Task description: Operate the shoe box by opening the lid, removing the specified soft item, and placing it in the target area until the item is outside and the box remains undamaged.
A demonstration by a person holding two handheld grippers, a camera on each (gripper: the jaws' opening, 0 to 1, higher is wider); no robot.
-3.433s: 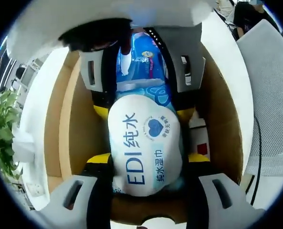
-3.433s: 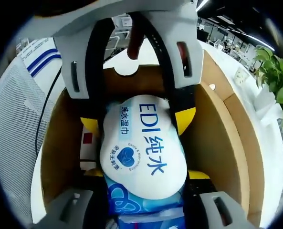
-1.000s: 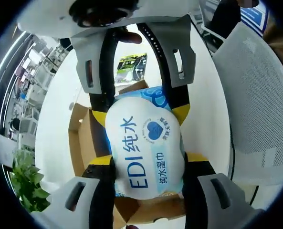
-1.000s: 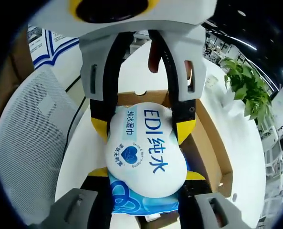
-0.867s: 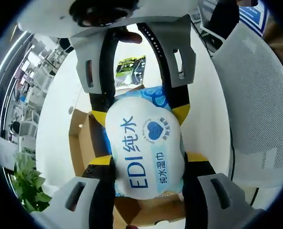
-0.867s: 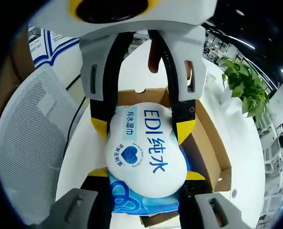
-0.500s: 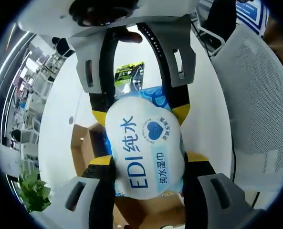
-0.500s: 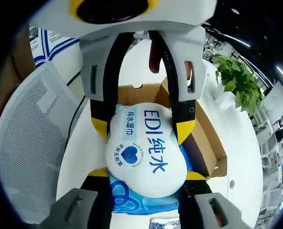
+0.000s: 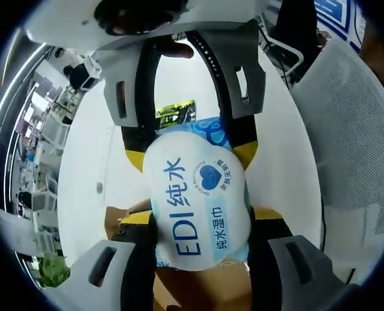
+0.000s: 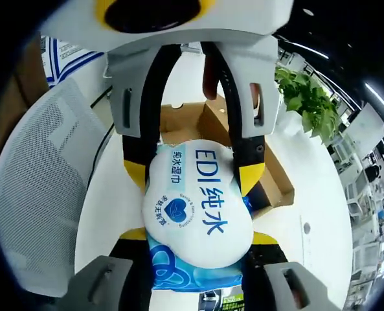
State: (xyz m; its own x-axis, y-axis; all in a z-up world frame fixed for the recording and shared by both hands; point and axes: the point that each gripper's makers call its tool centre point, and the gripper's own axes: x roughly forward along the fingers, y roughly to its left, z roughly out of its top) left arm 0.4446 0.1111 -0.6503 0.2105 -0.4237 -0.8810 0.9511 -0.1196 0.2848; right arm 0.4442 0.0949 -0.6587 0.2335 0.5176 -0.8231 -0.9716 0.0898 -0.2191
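Pinched from opposite ends by left tool (image 9: 198,217) and right tool (image 10: 195,236): wipes pack (image 9: 198,194), held above the white worktop (image 9: 88,162). Open cardboard shoe box (image 10: 198,126) beyond at 12 o'clock in right gripper view.

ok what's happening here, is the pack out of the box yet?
Yes. A person holds the EDI wet wipes pack between both grippers, one clamped on each end: the left gripper and the right gripper. The pack is lifted clear of the open cardboard shoe box, which sits on the white table beyond it. It has not been set down yet. A green-and-black packet lies on the table ahead.
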